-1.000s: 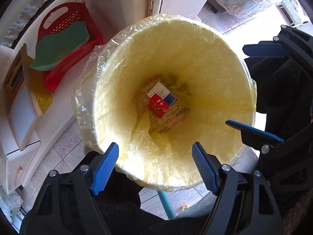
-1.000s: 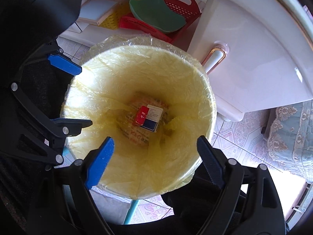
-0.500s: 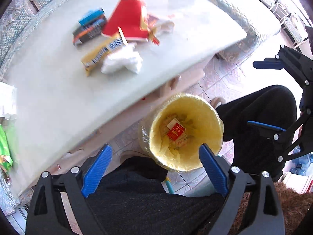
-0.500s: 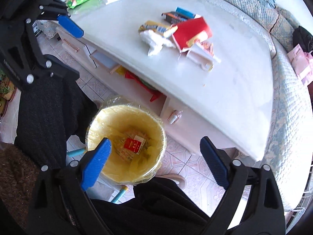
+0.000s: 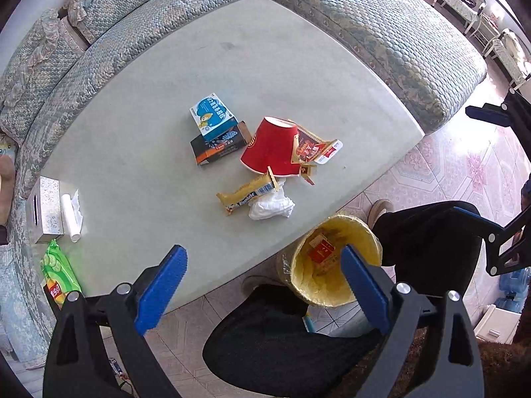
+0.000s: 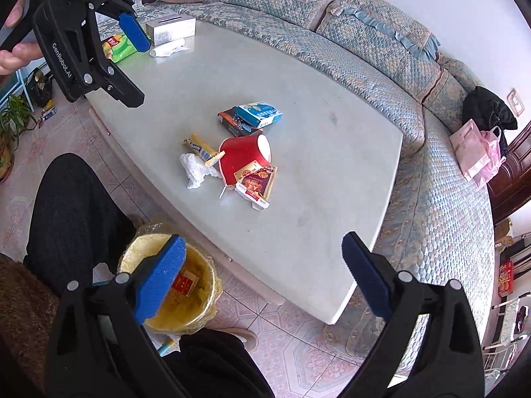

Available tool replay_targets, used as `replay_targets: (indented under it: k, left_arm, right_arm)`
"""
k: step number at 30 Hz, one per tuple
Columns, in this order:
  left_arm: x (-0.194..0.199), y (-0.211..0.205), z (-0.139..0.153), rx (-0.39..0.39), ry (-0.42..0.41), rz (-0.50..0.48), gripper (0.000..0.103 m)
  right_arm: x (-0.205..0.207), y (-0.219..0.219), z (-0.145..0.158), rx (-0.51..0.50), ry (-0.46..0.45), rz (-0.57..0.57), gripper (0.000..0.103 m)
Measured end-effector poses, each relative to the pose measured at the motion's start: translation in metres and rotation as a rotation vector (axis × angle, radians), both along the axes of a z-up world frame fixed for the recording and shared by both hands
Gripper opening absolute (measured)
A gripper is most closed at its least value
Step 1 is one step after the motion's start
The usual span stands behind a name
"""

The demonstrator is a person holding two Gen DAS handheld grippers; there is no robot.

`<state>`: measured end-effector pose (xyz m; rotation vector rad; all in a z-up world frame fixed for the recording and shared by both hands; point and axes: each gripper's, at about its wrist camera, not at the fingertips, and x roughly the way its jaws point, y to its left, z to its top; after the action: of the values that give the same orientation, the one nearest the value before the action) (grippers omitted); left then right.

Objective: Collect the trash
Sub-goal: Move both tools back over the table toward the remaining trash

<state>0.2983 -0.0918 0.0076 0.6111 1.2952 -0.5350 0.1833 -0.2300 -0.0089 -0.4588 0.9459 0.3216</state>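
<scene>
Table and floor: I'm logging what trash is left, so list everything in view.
red cup: 1, on its side, table middle
boxes: 2, blue-white on black-orange, beside cup
red-gold packet: 1, against cup
yellow wrapper: 1, before cup
tissue: 1, white, crumpled, by wrapper
tissue box: 1, silver, table end
green pack: 1, table end
bin: 1, yellow-lined, floor, holds trash
sofa: 1, behind table
left gripper: open, empty
right gripper: open, empty

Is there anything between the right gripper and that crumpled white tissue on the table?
Nothing visible: the open right gripper has bare table between it and the tissue. A yellow wrapper lies against the tissue's far side.
</scene>
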Motion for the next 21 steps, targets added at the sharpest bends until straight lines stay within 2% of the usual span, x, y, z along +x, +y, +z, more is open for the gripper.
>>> replay_targets:
  k: [7,21]
  left_arm:
    - [0.048,-0.013,-0.002,0.021,0.024,0.036,0.091]
    - [0.138,-0.041,-0.047,0.061,0.115,0.077,0.091]
  right_arm:
    - [0.023,-0.005,0.002,0.001,0.014,0.021,0.093]
    - [0.079,-0.008,-0.01,0.007,0.056,0.064,0.093]
